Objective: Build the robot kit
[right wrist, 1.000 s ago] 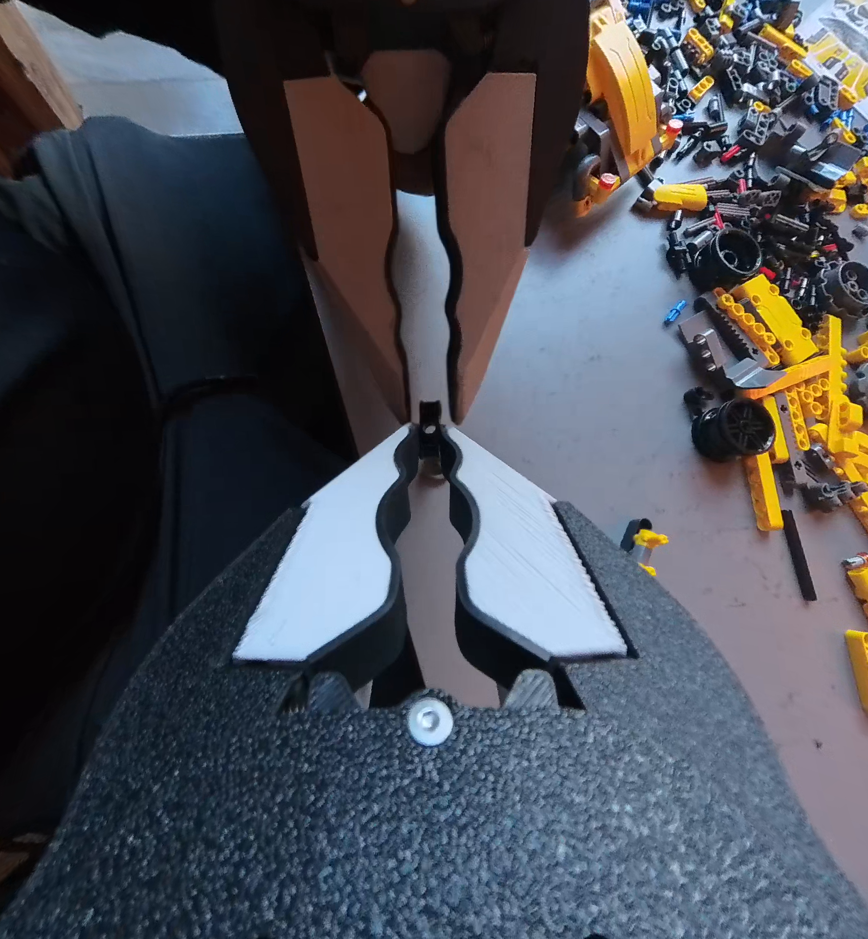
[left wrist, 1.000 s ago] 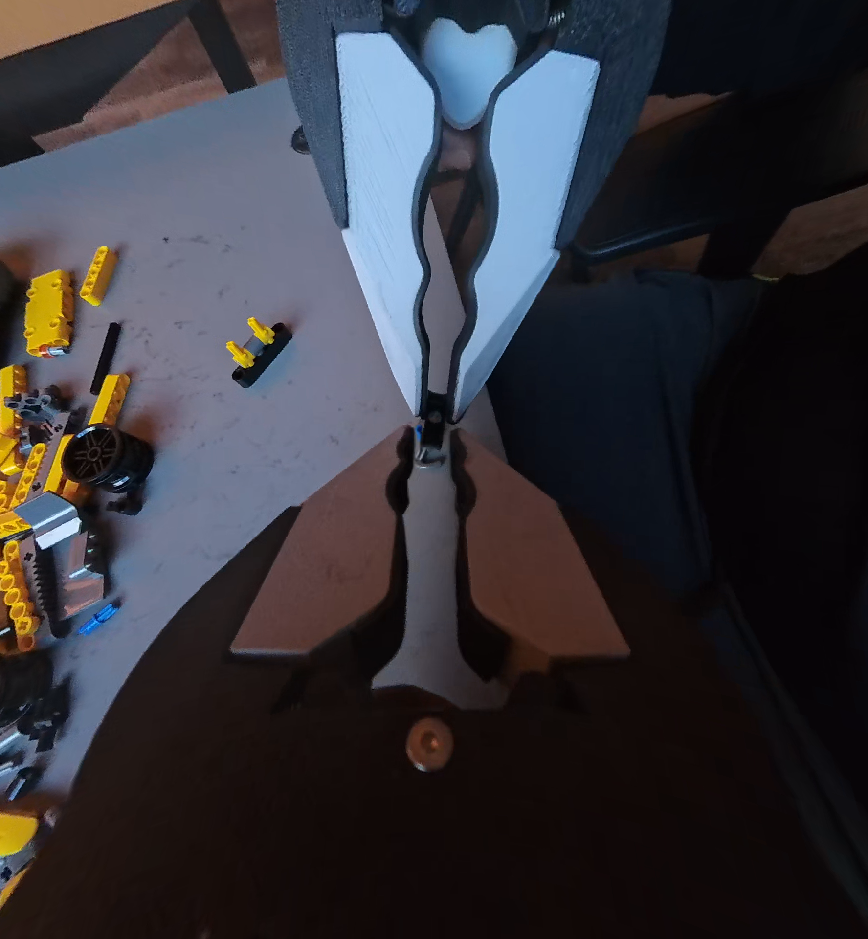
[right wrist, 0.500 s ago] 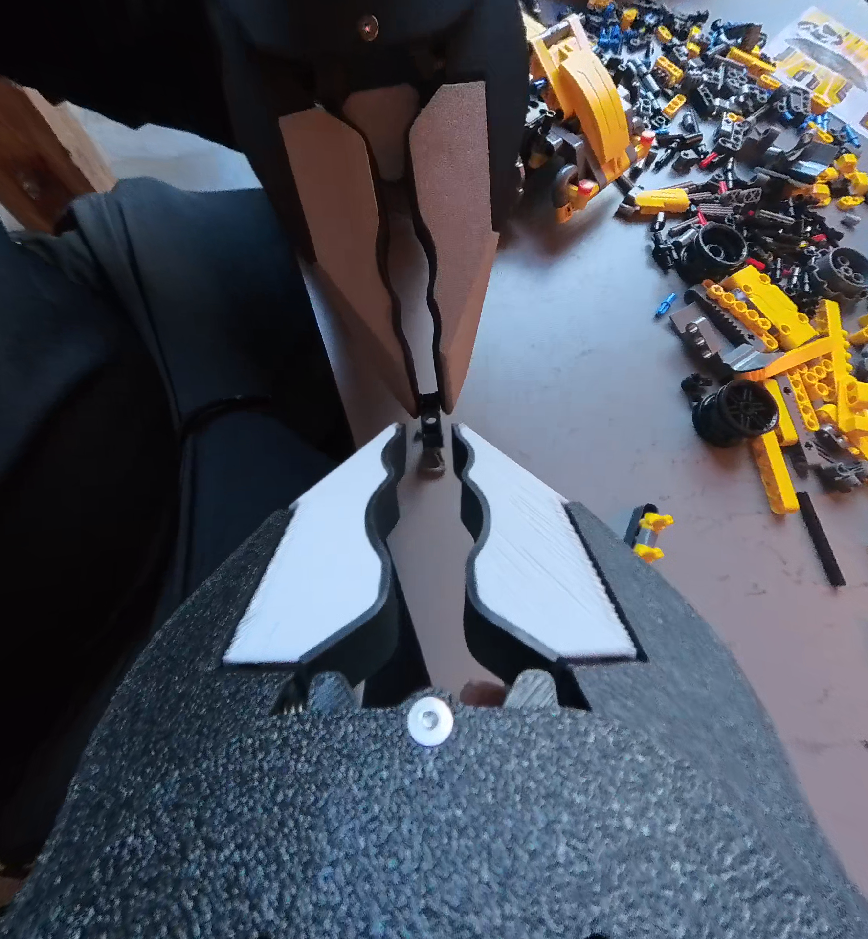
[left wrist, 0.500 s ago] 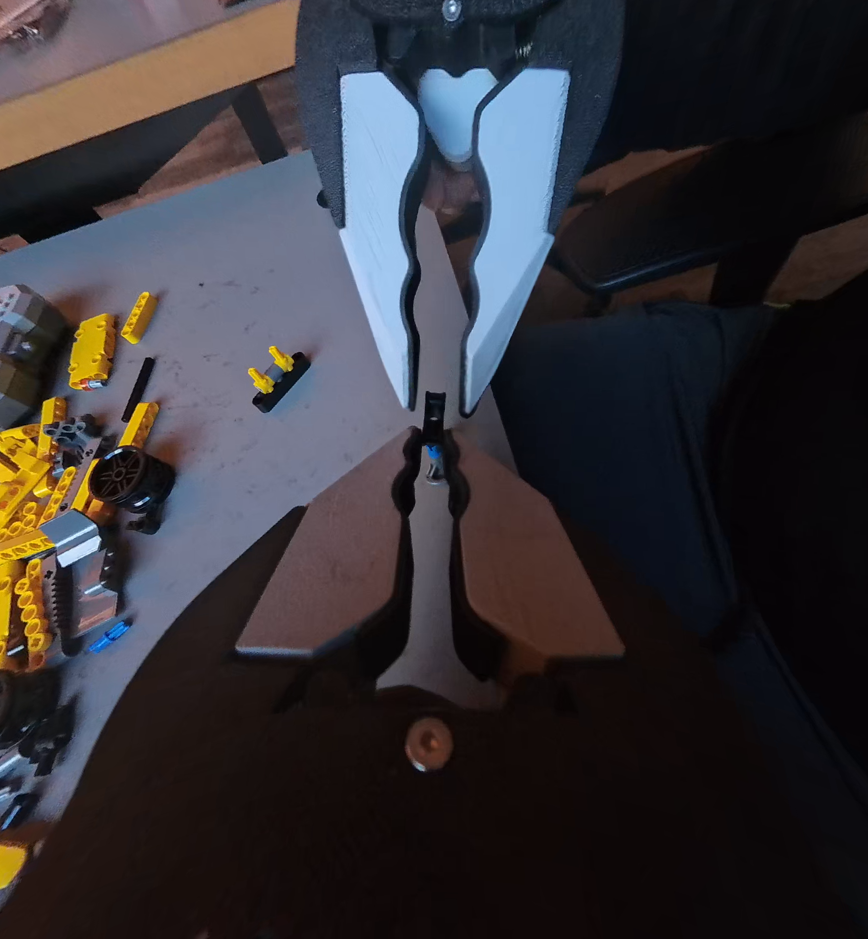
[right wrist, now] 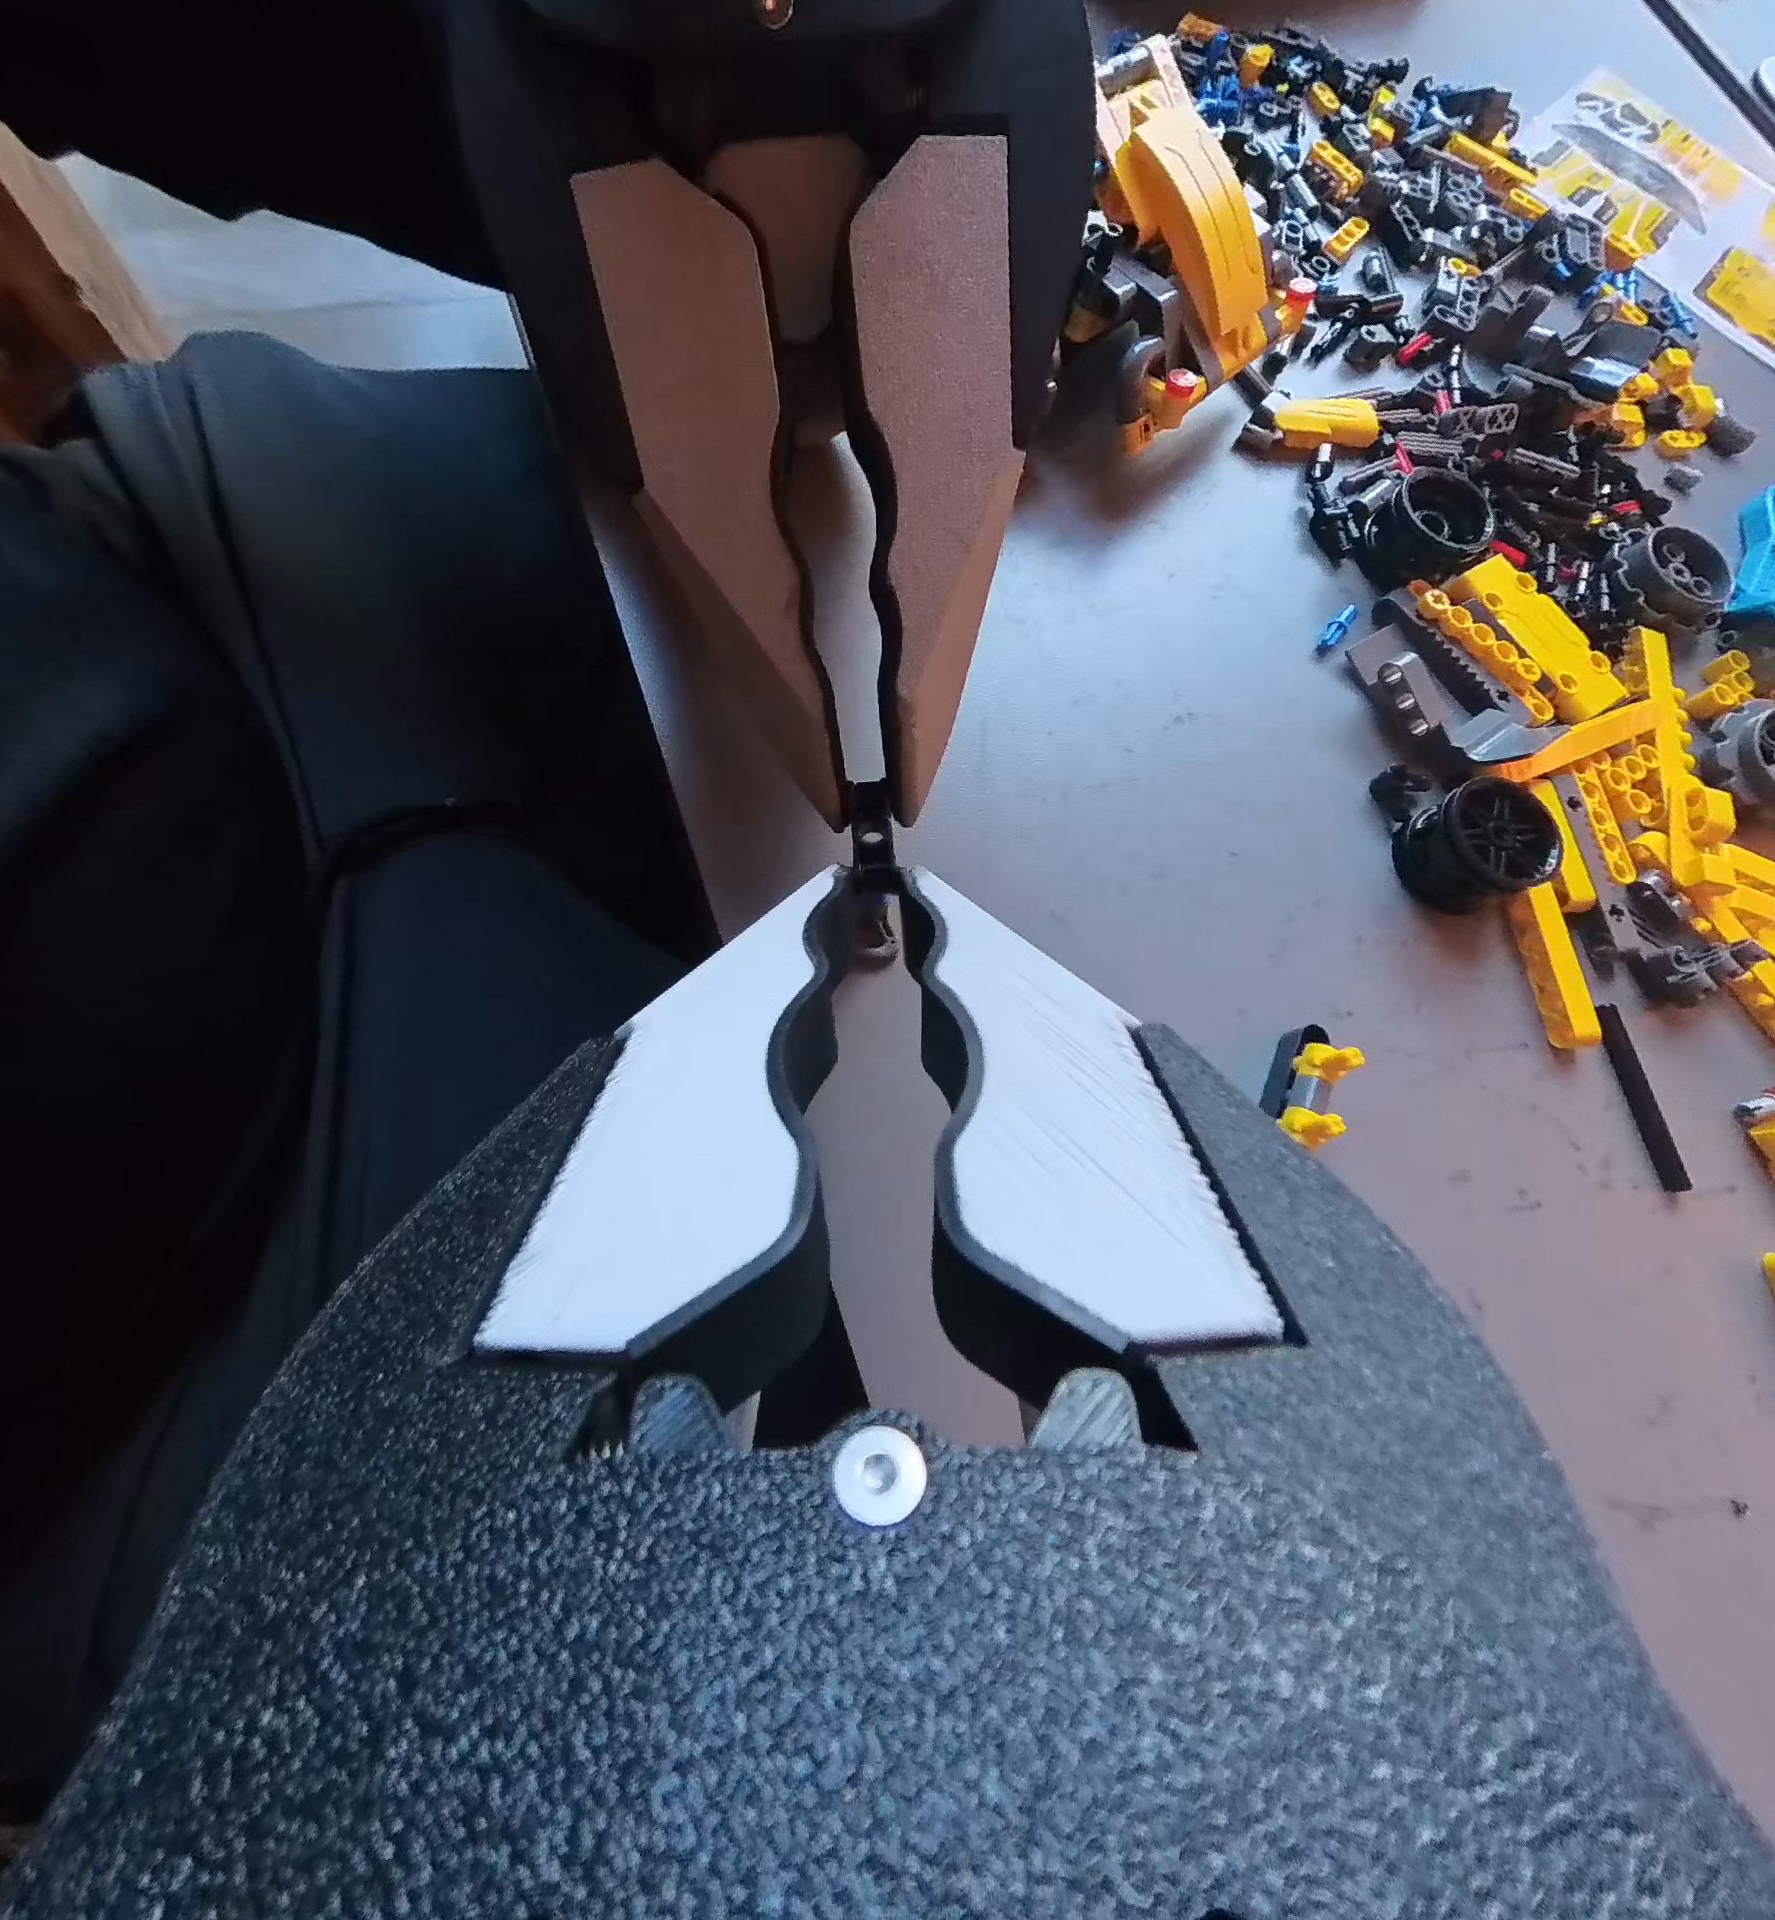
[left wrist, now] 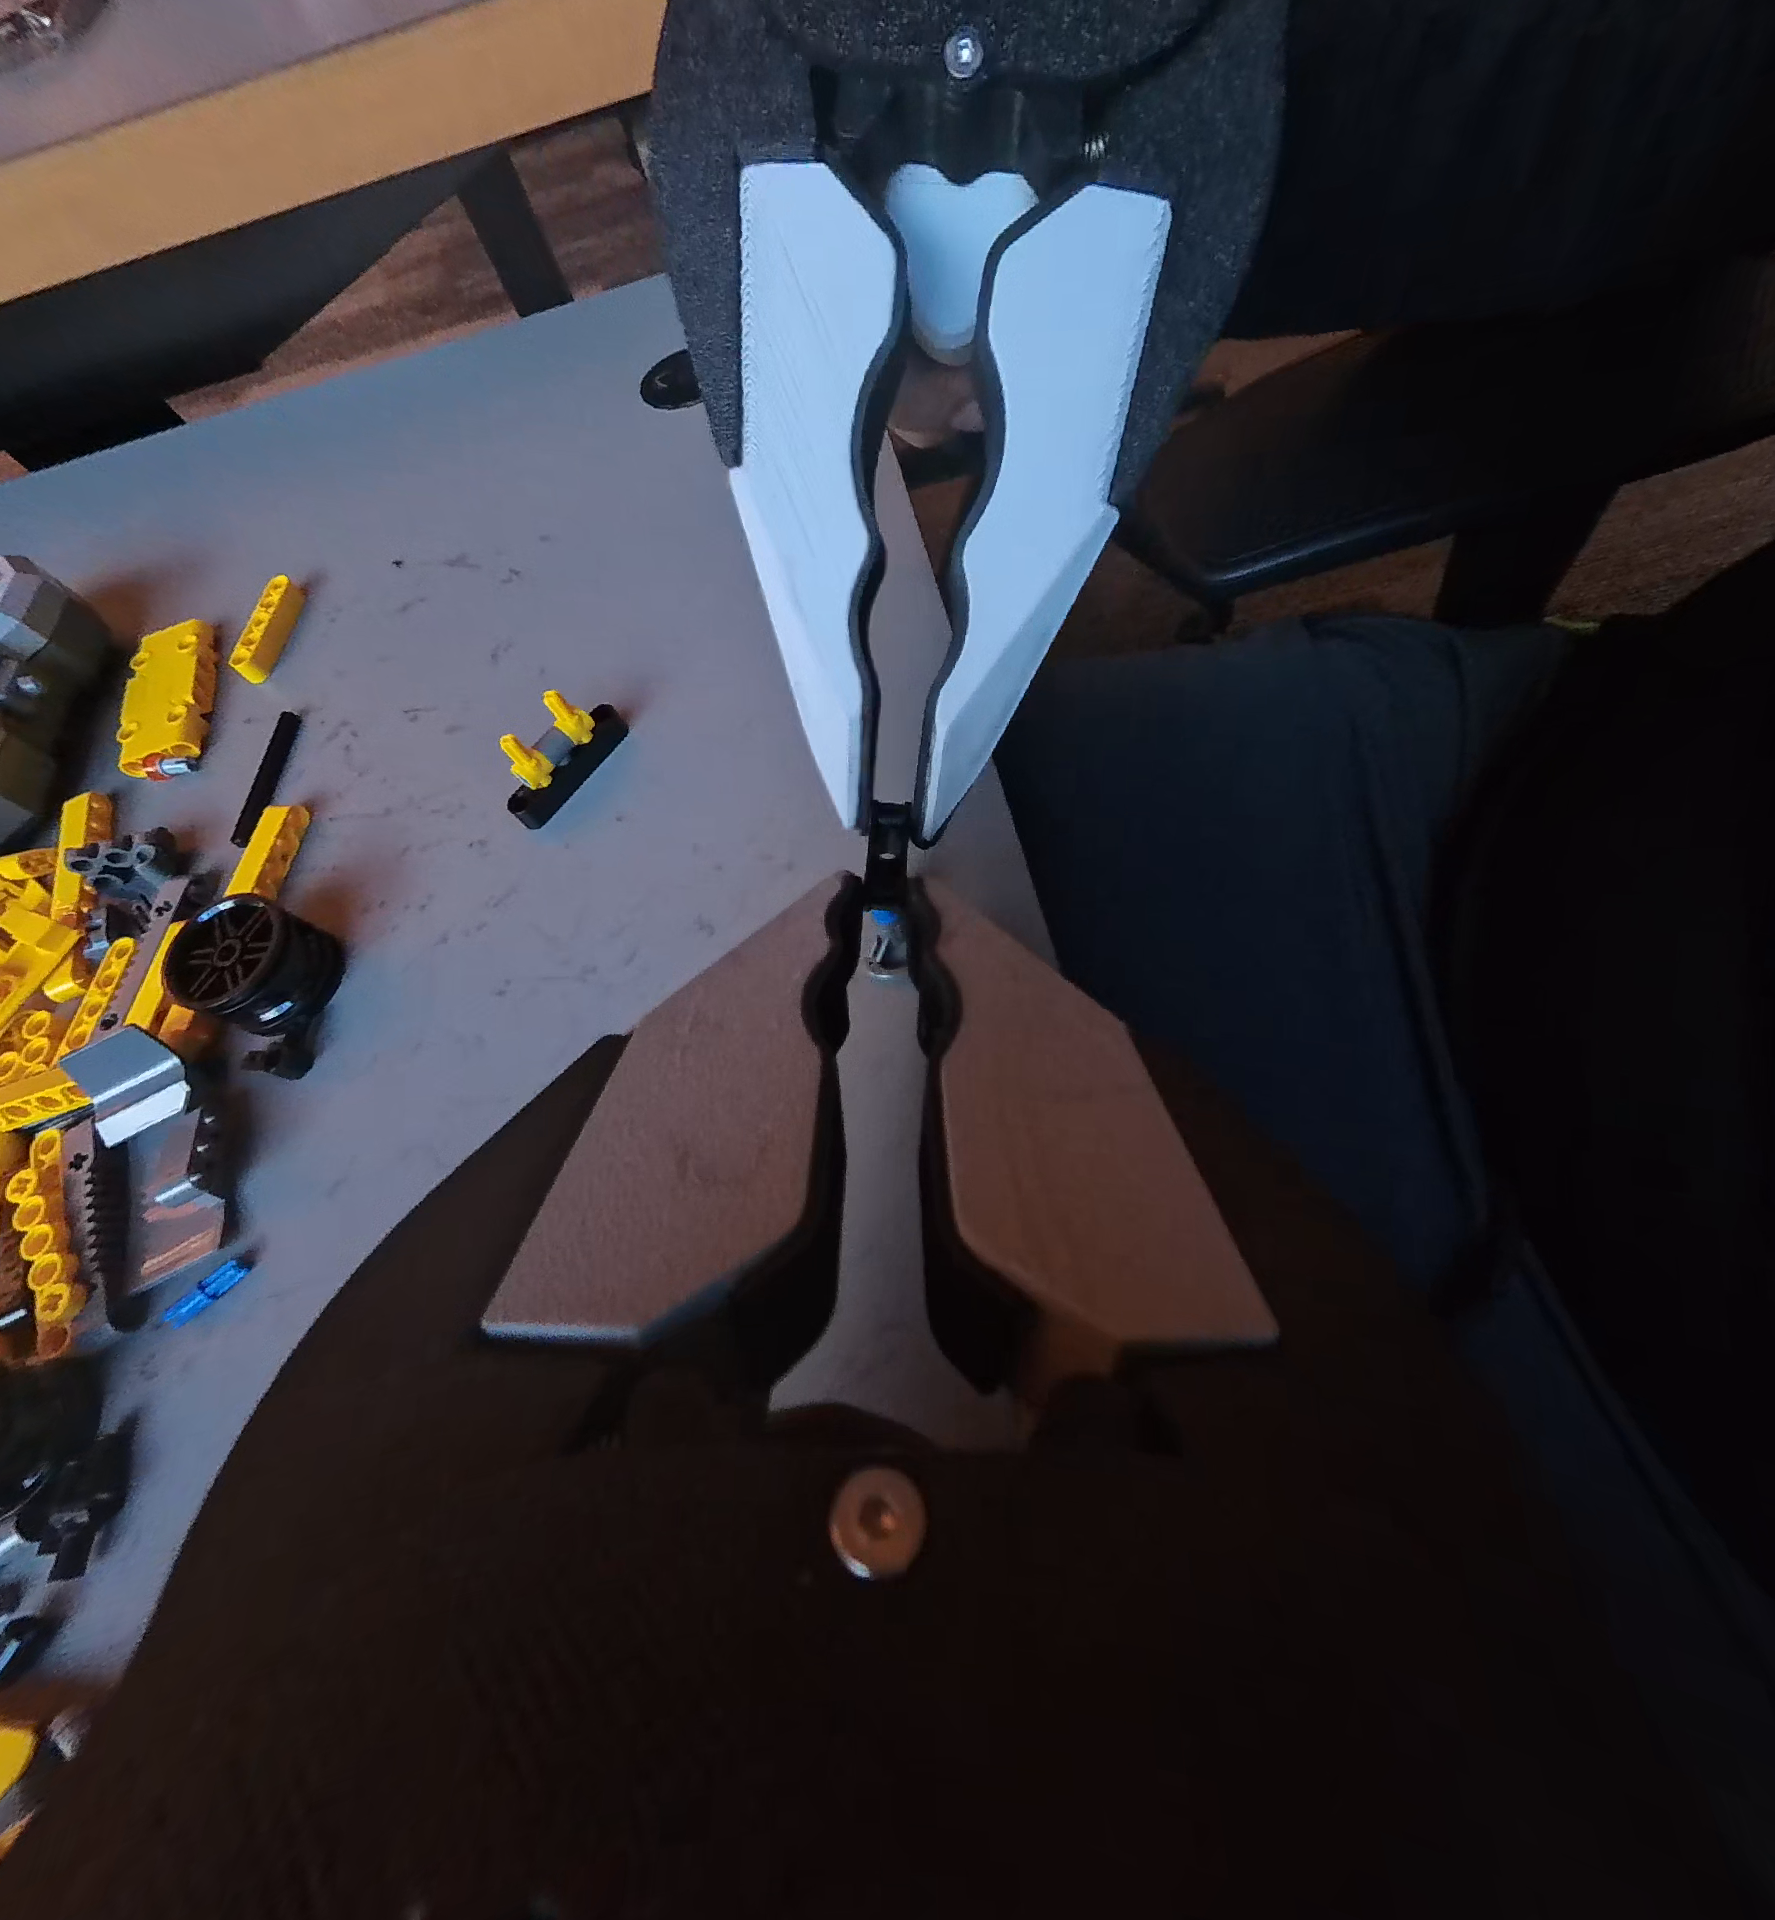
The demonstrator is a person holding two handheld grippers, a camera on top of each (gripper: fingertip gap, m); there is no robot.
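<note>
A small black connector piece [left wrist: 885, 852] with a grey and blue pin at one end is held in the air over the near edge of the grey table [left wrist: 509, 540]. My left gripper [left wrist: 883, 888], with brown fingers, is shut on one end of it. My right gripper [left wrist: 891, 821], with white fingers, faces it tip to tip and is shut on the other end. In the right wrist view the same piece [right wrist: 870, 840] spans from my right gripper [right wrist: 875, 883] to my left gripper [right wrist: 872, 816].
A short black beam with two yellow pins [left wrist: 563, 764] lies alone on the table. A black wheel [left wrist: 249, 961] and a heap of yellow and black bricks [right wrist: 1641, 790] lie farther in, with a part-built yellow model [right wrist: 1184, 270] and a printed sheet [right wrist: 1693, 239]. Dark cloth [left wrist: 1278, 935] lies off the table edge. My left and right fingertips are right by each other.
One second ago both grippers were shut on the piece. Half a second ago my right gripper's fingers stood open. Now they are shut on the piece again.
</note>
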